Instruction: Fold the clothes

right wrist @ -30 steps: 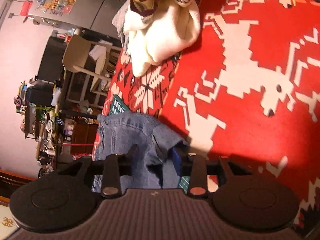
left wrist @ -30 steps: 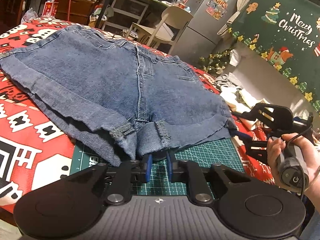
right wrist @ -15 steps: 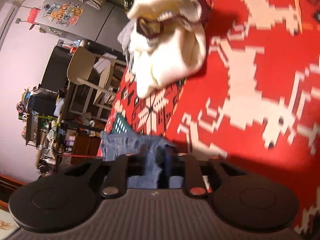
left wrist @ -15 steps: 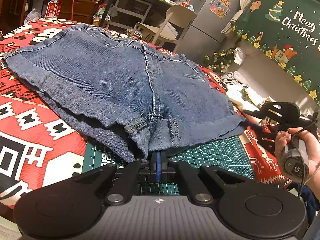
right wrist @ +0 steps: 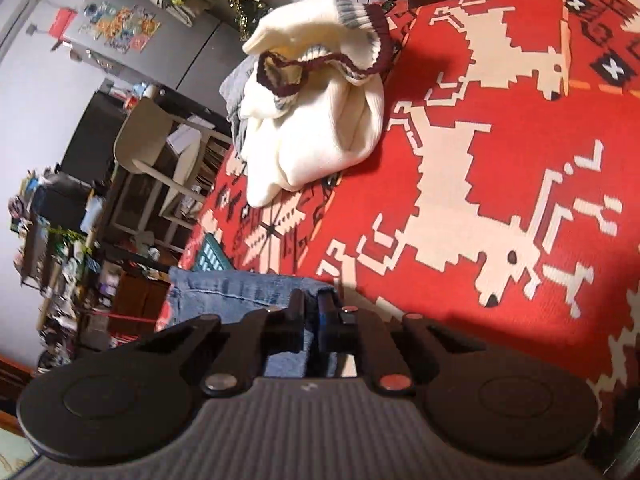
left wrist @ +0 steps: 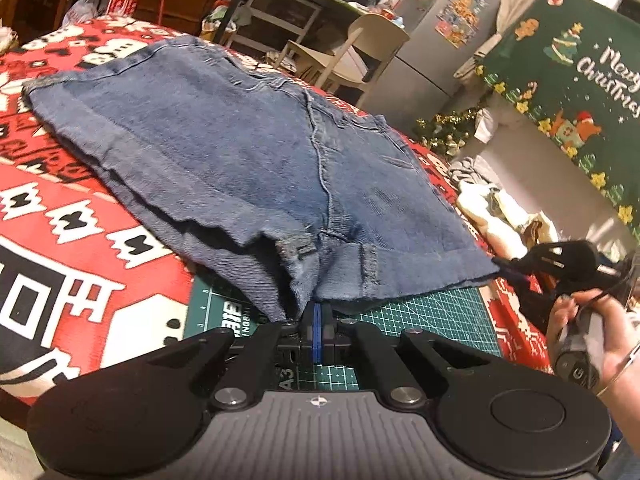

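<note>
Denim shorts (left wrist: 256, 152) are lying spread flat on the worktop (left wrist: 80, 248), over a red patterned cloth (right wrist: 500, 184) and partly over a green cutting mat (left wrist: 432, 312). In the left wrist view the shorts are filling the centre, waistband toward 12 o'clock and leg hems toward 6 o'clock.

The left tool (left wrist: 317, 330) is sitting at 6 o'clock with its jaws pressed together right at the crotch hem; the blue pads are meeting, and whether any denim is caught between them cannot be told.

The right tool (right wrist: 311, 312) is closing its jaws on the corner of the shorts' leg hem, and denim is lying between the fingers (right wrist: 297, 308). In the left wrist view this tool (left wrist: 516, 272) is showing at 3 o'clock, touching the hem's far corner, with a hand (left wrist: 588, 340) gripping its handle.

A cream sweater (right wrist: 316, 128) is lying bunched on the cloth at 12 o'clock in the right wrist view, well apart from the shorts. A chair (left wrist: 360, 52) and a fridge (left wrist: 436, 36) are standing beyond the worktop.
</note>
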`<state>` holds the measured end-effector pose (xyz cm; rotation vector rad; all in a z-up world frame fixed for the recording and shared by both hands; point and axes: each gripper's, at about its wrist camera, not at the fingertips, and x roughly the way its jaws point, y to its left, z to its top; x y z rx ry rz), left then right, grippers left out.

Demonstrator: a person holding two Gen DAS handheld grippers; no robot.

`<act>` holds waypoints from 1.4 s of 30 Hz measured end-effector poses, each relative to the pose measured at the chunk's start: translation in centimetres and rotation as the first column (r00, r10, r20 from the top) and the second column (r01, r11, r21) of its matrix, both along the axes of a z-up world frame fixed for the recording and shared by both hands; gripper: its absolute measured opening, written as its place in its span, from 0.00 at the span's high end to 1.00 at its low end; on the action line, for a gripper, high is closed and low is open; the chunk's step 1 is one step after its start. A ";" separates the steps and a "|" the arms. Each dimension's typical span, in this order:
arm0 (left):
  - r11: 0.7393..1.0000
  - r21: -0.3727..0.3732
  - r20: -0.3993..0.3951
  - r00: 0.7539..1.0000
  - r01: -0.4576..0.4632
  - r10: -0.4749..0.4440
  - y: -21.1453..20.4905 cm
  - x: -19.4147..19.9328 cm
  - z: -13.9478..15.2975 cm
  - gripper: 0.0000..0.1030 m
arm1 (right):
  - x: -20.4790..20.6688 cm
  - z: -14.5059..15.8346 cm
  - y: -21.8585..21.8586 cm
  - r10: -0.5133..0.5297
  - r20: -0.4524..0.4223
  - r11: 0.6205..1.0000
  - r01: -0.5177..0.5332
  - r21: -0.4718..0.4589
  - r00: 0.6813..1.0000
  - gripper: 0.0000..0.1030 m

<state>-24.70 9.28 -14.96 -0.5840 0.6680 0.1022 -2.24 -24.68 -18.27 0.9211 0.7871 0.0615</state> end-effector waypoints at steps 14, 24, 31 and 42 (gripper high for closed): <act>0.999 0.016 0.030 0.998 0.046 -0.046 -0.8 -0.1 2.3 1.00 | -2.6 2.6 1.0 0.035 0.031 0.991 -0.031 -0.129 0.999 0.86; 0.987 0.126 0.062 0.993 0.097 -0.105 -2.4 0.4 6.7 0.94 | -6.5 8.8 8.7 0.311 0.103 0.930 -0.280 -0.238 0.945 0.79; 0.968 0.221 0.081 0.987 0.121 -0.141 0.0 1.2 10.0 0.72 | -10.6 11.3 12.6 0.443 0.108 0.878 -0.407 -0.253 0.890 0.74; 0.959 0.283 0.054 0.998 -0.029 0.015 11.5 0.9 12.5 0.50 | -15.8 9.5 18.2 0.612 0.089 0.777 -0.576 -0.252 0.786 0.62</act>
